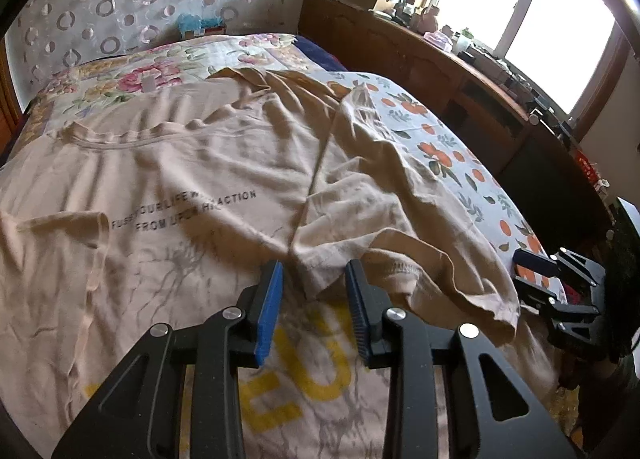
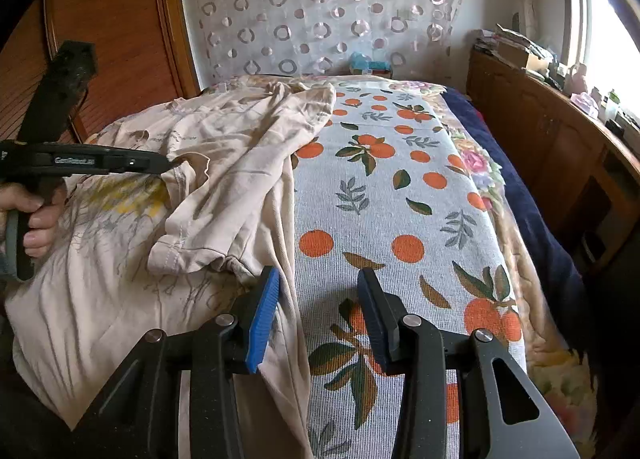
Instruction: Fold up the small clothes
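Beige garment: a T-shirt (image 1: 192, 163) lies spread and wrinkled on the bed, collar toward the far end, black lettering across the chest and a yellow print nearer the camera.
Folded part: the shirt's right side and sleeve (image 1: 432, 259) are turned over toward the middle, leaving a raised fold line running from far to near.
Bedding: an orange-and-leaf patterned cover (image 2: 400, 195) is exposed to the right of the shirt; a floral quilt (image 1: 168, 67) shows at the far end.
Left gripper (image 1: 314, 279): blue pads stand apart, with the near end of the fold between them; whether either pad presses the cloth cannot be told.
Right gripper (image 2: 318, 291): jaws part-open and empty, hanging over the shirt's right edge where it meets the cover.
Hand (image 2: 38, 219): grasps the left gripper's handle, seen at the left in the right wrist view.
Surroundings: a wooden cabinet (image 1: 460, 71) along the right wall under a bright window (image 1: 560, 19).
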